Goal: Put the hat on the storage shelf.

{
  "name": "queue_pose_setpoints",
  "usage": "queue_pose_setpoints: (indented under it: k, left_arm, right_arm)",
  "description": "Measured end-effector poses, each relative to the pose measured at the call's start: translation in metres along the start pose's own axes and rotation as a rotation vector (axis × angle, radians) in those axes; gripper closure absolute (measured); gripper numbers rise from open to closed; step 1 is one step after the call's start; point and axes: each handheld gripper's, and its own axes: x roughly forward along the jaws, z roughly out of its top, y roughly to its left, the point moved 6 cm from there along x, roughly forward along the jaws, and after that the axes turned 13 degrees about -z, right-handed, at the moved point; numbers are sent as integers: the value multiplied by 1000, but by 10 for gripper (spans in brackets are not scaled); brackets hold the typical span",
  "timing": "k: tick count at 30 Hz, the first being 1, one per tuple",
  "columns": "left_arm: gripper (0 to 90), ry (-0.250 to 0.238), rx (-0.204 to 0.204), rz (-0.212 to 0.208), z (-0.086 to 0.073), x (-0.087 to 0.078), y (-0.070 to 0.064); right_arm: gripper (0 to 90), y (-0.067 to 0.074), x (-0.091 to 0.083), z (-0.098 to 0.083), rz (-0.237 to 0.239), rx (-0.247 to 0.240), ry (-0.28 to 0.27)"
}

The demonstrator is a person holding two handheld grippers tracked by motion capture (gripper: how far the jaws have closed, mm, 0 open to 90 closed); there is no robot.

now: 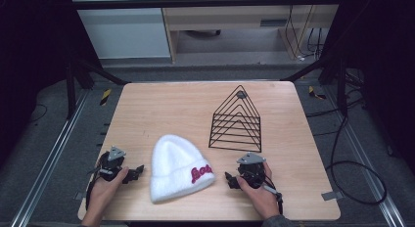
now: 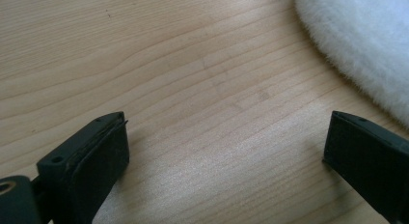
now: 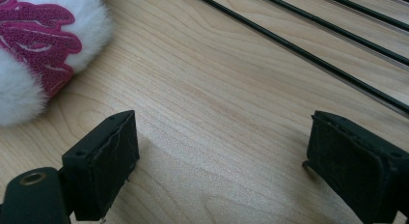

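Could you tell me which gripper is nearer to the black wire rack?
Right. The right gripper sits just in front of the black wire rack; the left gripper is beyond the white beanie.

**Desk & what's on it**

Light wood desk point(image 1: 147, 109), square-ish. White fuzzy beanie point(image 1: 176, 166) w/ red lettering lies at front centre. Black wire triangular rack point(image 1: 236, 122) stands just right of it, farther back, apart.
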Motion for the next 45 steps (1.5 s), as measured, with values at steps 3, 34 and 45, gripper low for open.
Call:
queue_pose_setpoints:
  k: [3,34,45]
  left_arm:
    - [5,6,0,-4,0,0,0]
    - [263,74,85,-127,118,34,-28]
    - [318,159,94,-167,107,56,-29]
  right_arm:
    - [110,0,0,0,0,0,2]
    - [109,0,0,0,5,-2,1]
    - [110,0,0,0,4,-3,1]
